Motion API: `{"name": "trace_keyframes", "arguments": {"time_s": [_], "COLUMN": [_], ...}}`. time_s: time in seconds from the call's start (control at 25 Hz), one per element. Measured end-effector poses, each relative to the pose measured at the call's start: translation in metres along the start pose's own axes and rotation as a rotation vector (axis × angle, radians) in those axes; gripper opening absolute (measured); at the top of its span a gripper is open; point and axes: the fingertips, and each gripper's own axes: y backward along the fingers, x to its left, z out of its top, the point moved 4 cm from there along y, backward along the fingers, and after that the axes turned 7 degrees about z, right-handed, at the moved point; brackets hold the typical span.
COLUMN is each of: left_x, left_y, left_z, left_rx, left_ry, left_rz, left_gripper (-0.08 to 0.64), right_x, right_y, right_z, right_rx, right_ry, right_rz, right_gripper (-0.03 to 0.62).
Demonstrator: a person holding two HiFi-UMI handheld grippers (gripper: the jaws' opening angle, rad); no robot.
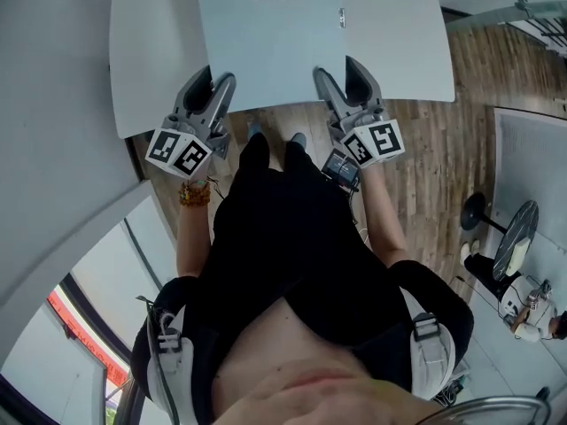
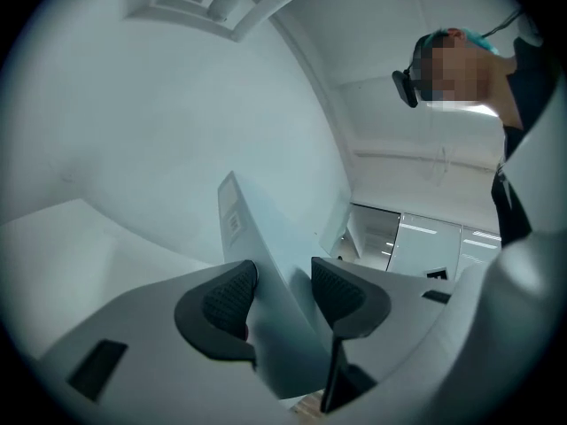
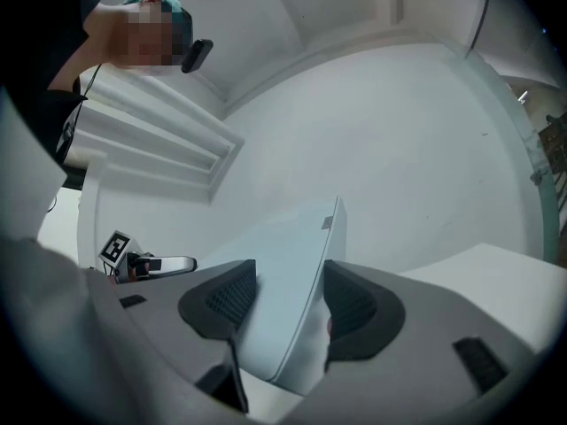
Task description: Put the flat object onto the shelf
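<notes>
The left gripper (image 1: 215, 80) and right gripper (image 1: 340, 71) each clamp the panel's (image 1: 310, 34) near edge, mid-carry; next it needs laying level on the shelf.

Cool, even indoor light fills all three fisheye views. Edges bend and darken into vignette, shadows are faint, and lit strips (image 2: 434, 229) glow beyond the left claw (image 2: 283, 271).
</notes>
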Motion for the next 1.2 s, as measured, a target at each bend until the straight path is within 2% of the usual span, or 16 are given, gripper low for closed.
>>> {"name": "trace_keyframes", "arguments": {"time_s": [0.32,0.52,0.88,1.2], "left_x": [0.033,0.052,0.092,0.116], "left_y": [-0.015,-0.018,-0.047,-0.080], "left_z": [-0.077,-0.118,-0.143,-0.154], "left_rx": [0.109,0.193,0.273,0.325], "left_ry": [0.084,0.141,0.140,0.145], "left_rz": [0.074,0.123,0.152,0.157], "left_gripper": [0.210,0.210,0.210,0.210], "right_x": [-0.033,-0.046,-0.075,-0.103], "right_y": [0.003,0.003,-0.025,-0.046], "right_z": [-0.079,-0.123,-0.171,-0.189], "right_rx": [0.172,0.252,0.310,0.348], "right_ry": [-0.132,-0.180,-0.241,-0.269], "right_rz": [-0.025,-0.039,-0.063,-0.090], "right_gripper": [0.235,0.235,0.235,0.236]}}
